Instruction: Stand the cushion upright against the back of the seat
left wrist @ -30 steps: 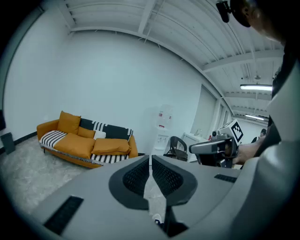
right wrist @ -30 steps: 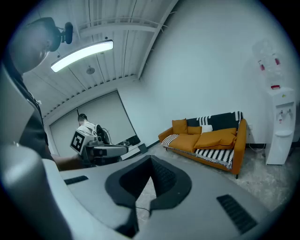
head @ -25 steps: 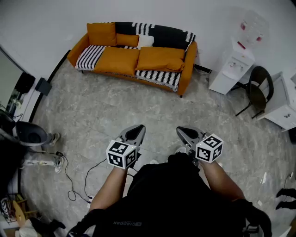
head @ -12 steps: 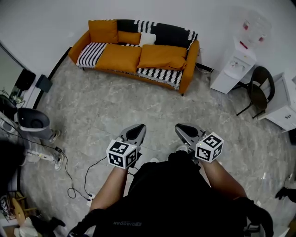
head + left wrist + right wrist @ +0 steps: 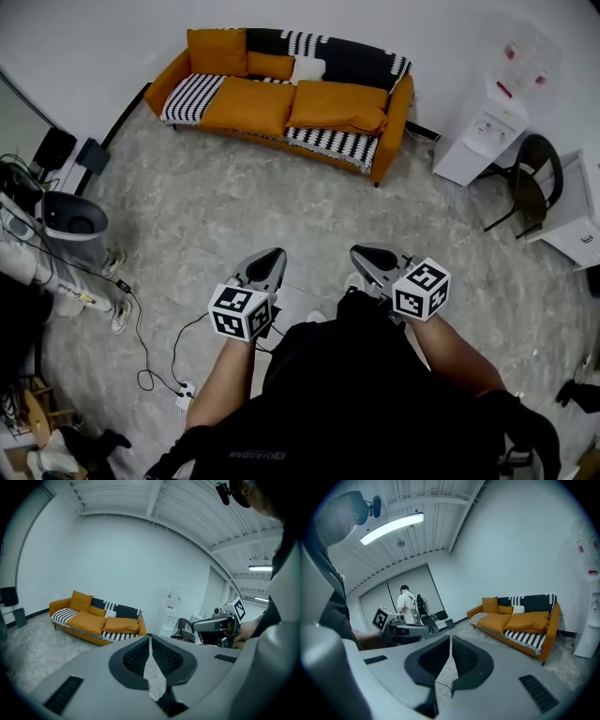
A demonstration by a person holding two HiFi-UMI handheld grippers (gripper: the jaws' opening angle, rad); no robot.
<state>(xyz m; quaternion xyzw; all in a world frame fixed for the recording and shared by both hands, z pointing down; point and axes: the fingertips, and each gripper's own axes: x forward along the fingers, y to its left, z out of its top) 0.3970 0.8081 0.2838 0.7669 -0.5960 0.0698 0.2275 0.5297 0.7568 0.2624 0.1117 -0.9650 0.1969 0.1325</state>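
An orange sofa (image 5: 281, 94) stands far across the floor against the wall. Two large orange cushions lie flat on its seat, one on the right (image 5: 337, 103) and one at the middle (image 5: 248, 103). Another orange cushion (image 5: 216, 52) stands upright at the back left. My left gripper (image 5: 267, 262) and right gripper (image 5: 367, 255) are held side by side in front of the person, well short of the sofa, both shut and empty. The left gripper view shows the sofa (image 5: 93, 620) small beyond the closed jaws; the right gripper view shows the sofa (image 5: 520, 620) at the right.
A white water dispenser (image 5: 483, 131), a black chair (image 5: 525, 183) and a white cabinet (image 5: 577, 216) stand right of the sofa. At the left are a grey floor appliance (image 5: 70, 216) and cables (image 5: 150, 347). Another person (image 5: 407, 604) stands by the far doorway.
The sofa has slid slightly up and to the right in the head view as the person moves. Both grippers stay shut and empty, drifting a little while keeping their spacing.
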